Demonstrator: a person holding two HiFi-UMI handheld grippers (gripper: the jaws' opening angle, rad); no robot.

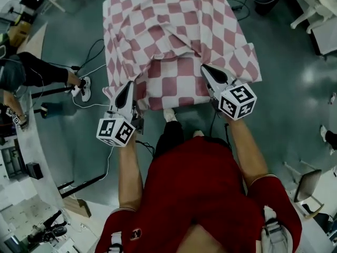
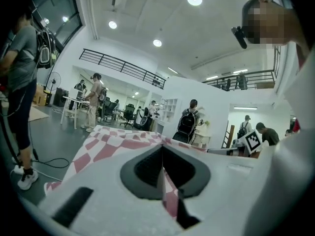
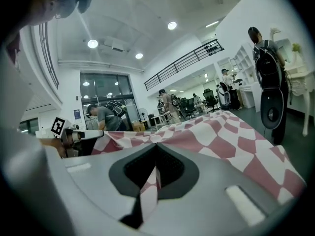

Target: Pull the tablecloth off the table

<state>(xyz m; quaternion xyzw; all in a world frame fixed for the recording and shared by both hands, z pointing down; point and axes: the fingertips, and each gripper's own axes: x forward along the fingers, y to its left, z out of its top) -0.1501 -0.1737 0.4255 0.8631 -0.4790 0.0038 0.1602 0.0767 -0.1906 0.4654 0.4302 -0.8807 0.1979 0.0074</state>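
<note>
A red-and-white checked tablecloth (image 1: 174, 30) covers the table ahead of me, bunched into folds near its middle, its near edge hanging down. My left gripper (image 1: 130, 84) is shut on the cloth's near left edge. My right gripper (image 1: 205, 67) is shut on the near right edge. In the left gripper view a strip of the tablecloth (image 2: 170, 193) is pinched in the left gripper (image 2: 162, 149). The right gripper view shows the tablecloth (image 3: 236, 141) spreading away, a fold of it clamped in the right gripper (image 3: 156, 149). The table itself is hidden under the cloth.
A person (image 1: 31, 70) stands at the left beside a curved white desk (image 1: 31, 157). Cables (image 1: 92, 96) trail on the green floor left of the table. White furniture (image 1: 316, 9) stands at the far right. More people (image 2: 93, 100) and desks show in the hall behind.
</note>
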